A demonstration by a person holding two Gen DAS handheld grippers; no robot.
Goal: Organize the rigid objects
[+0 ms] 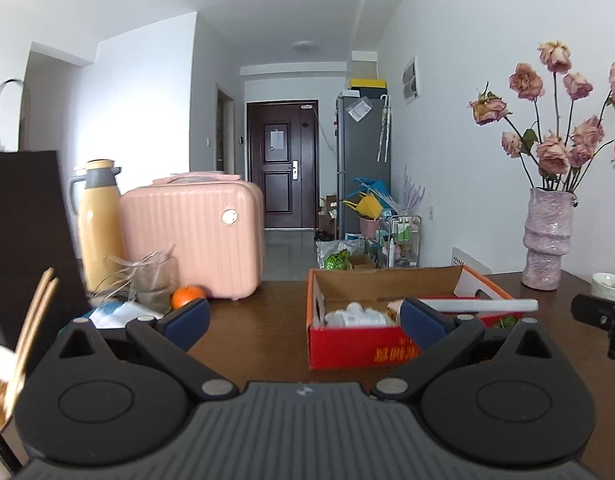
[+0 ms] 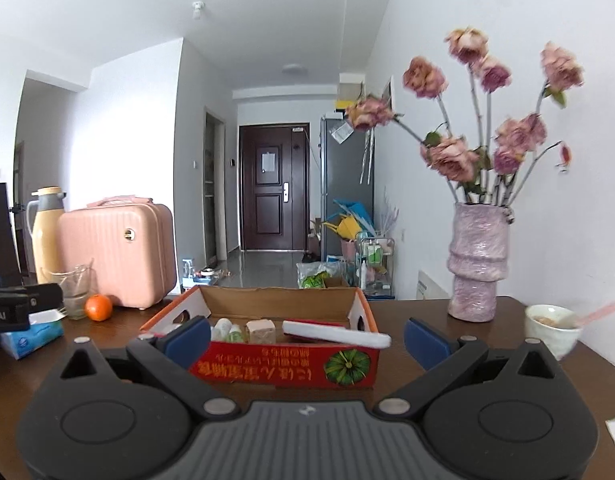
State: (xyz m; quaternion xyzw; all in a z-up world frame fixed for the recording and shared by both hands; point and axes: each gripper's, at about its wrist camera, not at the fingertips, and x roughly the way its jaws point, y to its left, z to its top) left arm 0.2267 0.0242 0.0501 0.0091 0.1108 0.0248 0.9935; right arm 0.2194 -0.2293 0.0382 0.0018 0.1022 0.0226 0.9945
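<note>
A red and orange cardboard box (image 1: 347, 348) (image 2: 283, 368) stands open on the dark wooden table (image 1: 251, 320) (image 2: 487, 328). Inside lie white bottles (image 1: 355, 314) (image 2: 225, 328), a small tan cube (image 2: 260, 331) and a long white flat object (image 1: 479, 305) (image 2: 335, 334) resting across the box's front right rim. My left gripper (image 1: 305, 322) is open and holds nothing, just in front of the box's left half. My right gripper (image 2: 307, 338) is open too, its blue pads on either side of the box front, apart from it.
A pink suitcase (image 1: 195, 236) (image 2: 119, 252), a yellow thermos (image 1: 97, 220) (image 2: 47, 232), a glass (image 1: 155, 280) (image 2: 75, 290) and an orange (image 1: 187, 296) (image 2: 98, 307) stand at the left. A pink vase of roses (image 1: 547, 240) (image 2: 477, 260) and a white cup (image 2: 551, 330) (image 1: 609, 286) sit at the right. A tissue pack (image 2: 31, 336) lies at the left, chopsticks (image 1: 31, 328) at the near left.
</note>
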